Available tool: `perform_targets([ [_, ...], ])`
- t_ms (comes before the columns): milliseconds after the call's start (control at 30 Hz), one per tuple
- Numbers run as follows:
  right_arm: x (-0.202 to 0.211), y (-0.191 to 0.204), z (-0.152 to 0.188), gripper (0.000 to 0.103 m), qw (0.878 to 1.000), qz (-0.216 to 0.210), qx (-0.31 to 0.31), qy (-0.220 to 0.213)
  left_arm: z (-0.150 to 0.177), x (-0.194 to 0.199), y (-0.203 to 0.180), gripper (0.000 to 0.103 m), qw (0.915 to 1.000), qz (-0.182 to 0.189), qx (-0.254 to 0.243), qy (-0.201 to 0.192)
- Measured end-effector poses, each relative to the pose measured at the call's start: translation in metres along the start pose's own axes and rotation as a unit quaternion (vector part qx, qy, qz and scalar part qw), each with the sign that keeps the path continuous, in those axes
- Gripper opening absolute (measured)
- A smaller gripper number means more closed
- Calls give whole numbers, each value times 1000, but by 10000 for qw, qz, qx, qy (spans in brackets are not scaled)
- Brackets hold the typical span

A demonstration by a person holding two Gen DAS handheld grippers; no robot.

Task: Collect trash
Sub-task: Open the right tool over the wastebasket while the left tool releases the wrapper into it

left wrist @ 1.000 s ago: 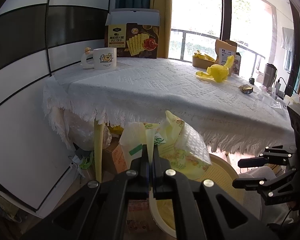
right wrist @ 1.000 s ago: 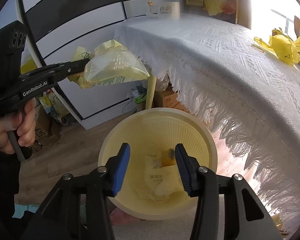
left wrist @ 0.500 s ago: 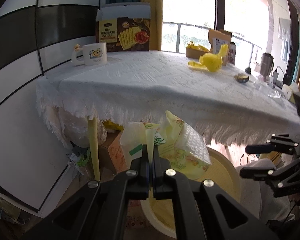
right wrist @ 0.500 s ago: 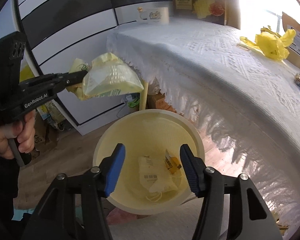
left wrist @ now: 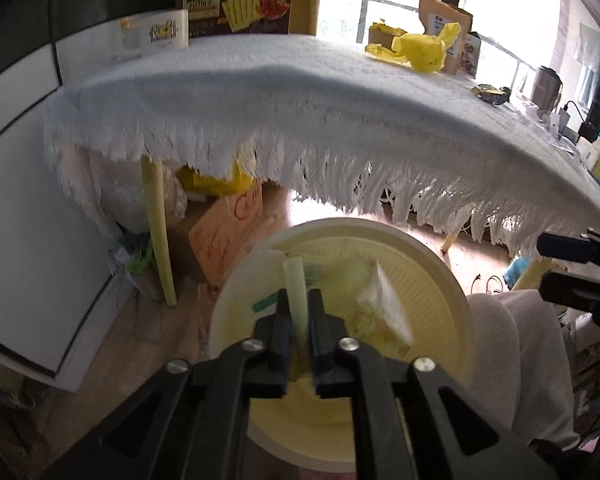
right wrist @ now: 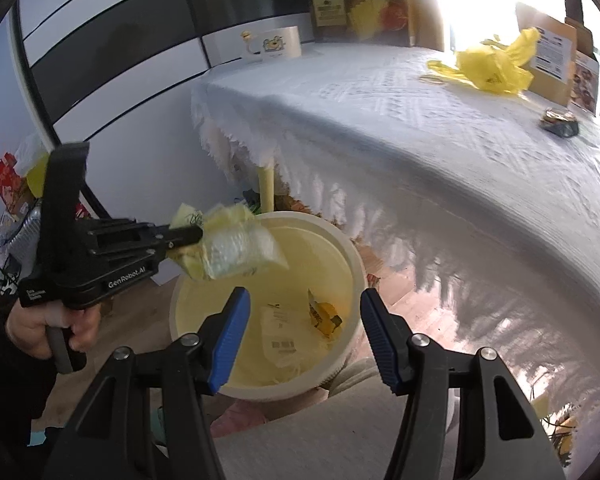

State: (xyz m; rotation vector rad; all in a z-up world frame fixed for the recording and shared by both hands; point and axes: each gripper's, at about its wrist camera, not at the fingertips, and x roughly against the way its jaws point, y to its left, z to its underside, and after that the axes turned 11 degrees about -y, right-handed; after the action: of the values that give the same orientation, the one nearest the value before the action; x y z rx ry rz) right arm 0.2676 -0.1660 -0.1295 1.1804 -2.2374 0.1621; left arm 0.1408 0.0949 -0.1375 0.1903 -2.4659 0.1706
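Looking down the left wrist camera, I see the left gripper [left wrist: 299,312] with its jaws parted a little; they have just been opening, and the folded edge of the yellow wrapper [left wrist: 364,300] stands in the narrow gap between the fingers [left wrist: 280,320]. I cannot tell whether the pads still press on that edge. The rest of the wrapper hangs beyond the fingertips, over the mouth of the pale yellow bin [left wrist: 440,280]. This view is smeared by motion, so the print on the wrapper is unreadable and the bin's near rim is cut off behind the gripper body. At the right edge, the dark tips of the right gripper [left wrist: 564,268] poke in.

Through the right wrist camera, my right gripper [right wrist: 304,320] stands open about half way with nothing between its blue pads [right wrist: 232,328], pointing down into the bin [right wrist: 352,248] at the scraps on its floor. The left gripper [right wrist: 192,234] reaches in from the left, tilted downward, with the wrapper [right wrist: 236,248] at its tip above the bin's rim. A hand [right wrist: 48,324] grips its handle; the sleeve is lost in shadow.
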Motion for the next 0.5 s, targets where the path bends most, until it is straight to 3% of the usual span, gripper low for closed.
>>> perform_targets([
  [67, 4, -6, 2, 55, 10000, 34, -73, -20, 0, -1, -4, 46, 10000, -21, 31, 37],
  [100, 6, -8, 4, 55, 9999, 44, -102, -33, -1, 1, -6, 49, 10000, 1, 41, 10],
  [500, 38, -31, 12, 56, 9988, 49, -351, -326, -9, 16, -32, 56, 9999, 64, 26, -107],
])
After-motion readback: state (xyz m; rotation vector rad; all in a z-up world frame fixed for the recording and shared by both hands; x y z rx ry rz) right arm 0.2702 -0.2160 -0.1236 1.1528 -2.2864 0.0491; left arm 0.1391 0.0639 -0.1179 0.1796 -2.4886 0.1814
